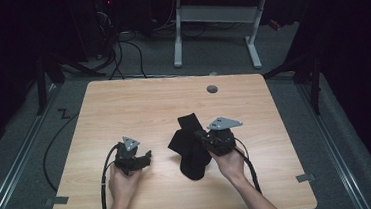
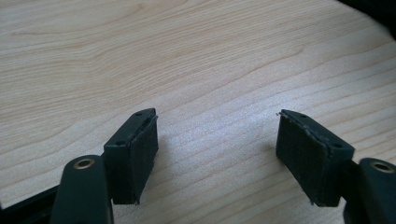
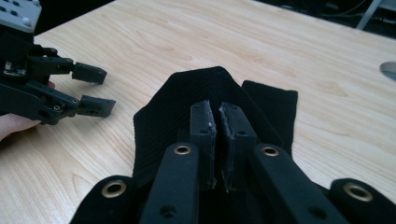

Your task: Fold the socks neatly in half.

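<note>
A: Where is the black sock seen, taking the grey round plug in the wooden table as the mark?

B: From the high view it is seen on the near side of the plug, lying crumpled on the tabletop, with the right gripper at its right edge.

A: Is the grip shown there?

B: Not clearly. In the right gripper view the jaws of that gripper are seen pressed almost together, with a fold of sock pinched between the pads.

A: And the left gripper?

B: It is seen far nearer and left of the plug, apart from the sock. In the left gripper view its jaws are spread wide over bare wood, nothing held.
</note>
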Demonstrator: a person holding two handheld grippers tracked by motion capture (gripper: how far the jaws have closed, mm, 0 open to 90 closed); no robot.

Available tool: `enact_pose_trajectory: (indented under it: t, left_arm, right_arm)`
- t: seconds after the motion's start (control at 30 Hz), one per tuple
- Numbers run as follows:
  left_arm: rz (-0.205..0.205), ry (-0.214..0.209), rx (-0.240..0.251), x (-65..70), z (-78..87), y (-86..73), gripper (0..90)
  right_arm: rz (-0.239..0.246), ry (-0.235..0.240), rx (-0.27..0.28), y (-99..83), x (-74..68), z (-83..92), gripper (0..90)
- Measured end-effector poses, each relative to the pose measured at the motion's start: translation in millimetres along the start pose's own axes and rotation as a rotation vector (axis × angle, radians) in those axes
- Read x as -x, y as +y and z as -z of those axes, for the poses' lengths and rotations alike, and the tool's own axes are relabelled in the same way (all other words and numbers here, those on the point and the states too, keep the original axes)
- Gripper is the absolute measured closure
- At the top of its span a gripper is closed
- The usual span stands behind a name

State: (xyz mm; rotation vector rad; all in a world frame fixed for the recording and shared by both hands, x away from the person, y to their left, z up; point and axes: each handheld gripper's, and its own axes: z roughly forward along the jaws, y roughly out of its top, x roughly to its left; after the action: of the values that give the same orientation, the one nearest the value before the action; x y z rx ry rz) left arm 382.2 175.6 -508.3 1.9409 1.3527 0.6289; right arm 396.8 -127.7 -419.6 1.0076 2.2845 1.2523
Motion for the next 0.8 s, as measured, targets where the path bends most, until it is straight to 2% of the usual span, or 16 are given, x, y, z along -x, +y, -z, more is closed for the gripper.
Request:
enact_pose_trajectory:
  t: [0.23,0.27,0.47,0.53,0.57,0.67,0.7,0.8]
  left_arm:
    - [0.000,0.000,0.000,0.1,0.0,0.0,29.9]
    - [0.000,-0.001,0.000,0.2,0.0,0.0,29.8]
    - [-0.007,-0.008,-0.004,2.1,0.1,0.1,28.7]
    - [-0.011,-0.014,-0.002,4.3,-0.1,0.2,28.6]
    - [-0.013,-0.017,-0.004,5.6,-0.1,0.3,28.7]
    - [-0.013,-0.044,-0.002,10.8,0.3,0.9,29.0]
    - [-0.024,-0.059,-0.001,17.5,1.2,2.4,29.2]
    - [-0.048,-0.073,0.009,25.5,3.9,5.4,29.2]
  right_arm:
    - [-0.029,-0.007,-0.049,-5.4,4.1,-26.1,84.5]
    - [-0.045,-0.013,-0.073,-8.3,7.2,-35.4,84.3]
    - [-0.066,-0.034,-0.133,-18.3,13.5,-54.7,82.9]
    - [-0.071,-0.032,-0.152,-23.4,15.2,-60.2,81.3]
    - [-0.075,-0.029,-0.176,-27.3,15.6,-64.7,77.2]
    - [-0.065,-0.021,-0.182,-28.6,15.1,-66.6,73.0]
    - [-0.057,-0.018,-0.169,-27.5,14.5,-63.8,70.6]
    - [-0.047,-0.020,-0.147,-24.8,13.8,-58.3,69.5]
